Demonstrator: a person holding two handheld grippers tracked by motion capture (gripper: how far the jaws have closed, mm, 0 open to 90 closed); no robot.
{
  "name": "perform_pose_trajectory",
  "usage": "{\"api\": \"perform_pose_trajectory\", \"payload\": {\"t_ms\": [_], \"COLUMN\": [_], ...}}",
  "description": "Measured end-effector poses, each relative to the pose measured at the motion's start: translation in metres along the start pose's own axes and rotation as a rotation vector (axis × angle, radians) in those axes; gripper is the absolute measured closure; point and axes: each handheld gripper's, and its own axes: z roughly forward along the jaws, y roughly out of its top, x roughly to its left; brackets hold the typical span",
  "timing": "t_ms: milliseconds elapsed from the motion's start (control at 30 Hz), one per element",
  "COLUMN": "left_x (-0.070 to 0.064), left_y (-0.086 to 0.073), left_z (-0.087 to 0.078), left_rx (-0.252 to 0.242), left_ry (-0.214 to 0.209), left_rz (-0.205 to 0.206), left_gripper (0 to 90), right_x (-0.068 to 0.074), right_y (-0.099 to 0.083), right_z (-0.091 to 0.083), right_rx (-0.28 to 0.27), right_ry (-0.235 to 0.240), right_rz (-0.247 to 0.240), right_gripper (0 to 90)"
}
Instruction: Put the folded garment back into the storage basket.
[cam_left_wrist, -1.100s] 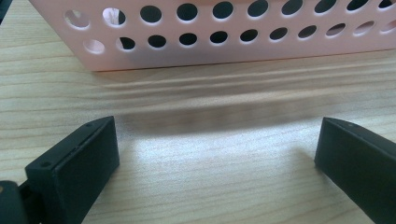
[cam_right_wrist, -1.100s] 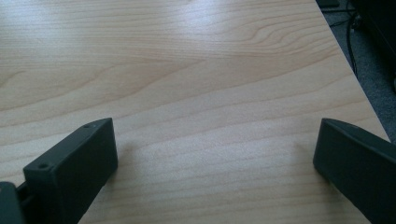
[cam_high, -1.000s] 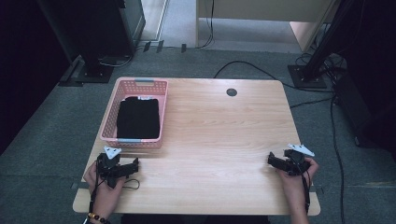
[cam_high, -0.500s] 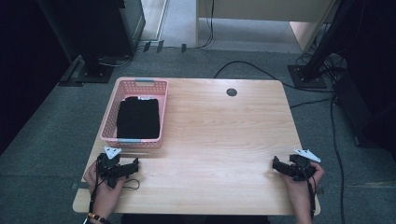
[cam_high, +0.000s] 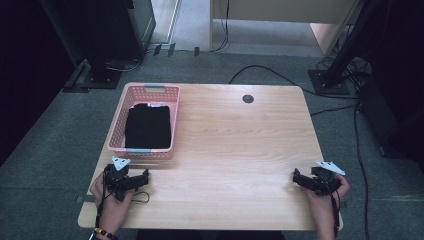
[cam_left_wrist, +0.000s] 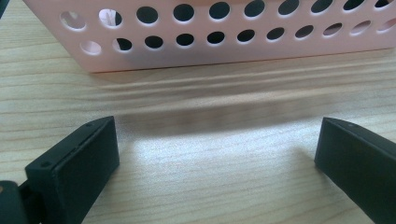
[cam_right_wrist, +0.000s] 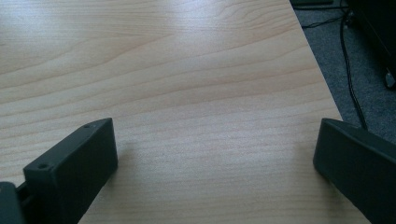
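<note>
High view, left to right. At the lower left of the frame, a hand holds the left gripper (cam_high: 131, 182) low over the wooden surface (cam_high: 235, 150), just below the near wall of the pink basket (cam_high: 118, 131). The basket sits at the upper left of the surface and holds a folded black cloth (cam_high: 148, 126) that lies flat on its floor. In the left gripper view, the jaws are spread wide with bare wood between them, and the perforated basket wall (cam_left_wrist: 233, 32) crosses the top of the frame, close ahead but not touched. The middle of the surface is bare wood, with a small dark round port (cam_high: 248, 99) near its far edge. At the lower right of the frame, a hand holds the right gripper (cam_high: 307, 181) near the right edge of the surface, well apart from the basket. In the right gripper view, its jaws are likewise spread wide over bare wood, with grey floor (cam_right_wrist: 359, 56) at the upper right.
</note>
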Motion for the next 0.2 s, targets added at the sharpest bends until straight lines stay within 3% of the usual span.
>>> {"api": "perform_pose_trajectory", "payload": {"t_ms": [200], "left_x": [0.0000], "left_y": [0.0001], "left_z": [0.0001], "left_rx": [0.000], "left_ry": [-0.001], "left_rz": [0.001], "left_gripper": [0.0], "right_x": [0.0011], "right_y": [0.0010], "right_z": [0.0010], "right_rx": [0.000], "right_ry": [-0.010], "right_rz": [0.008], "right_gripper": [0.0]}}
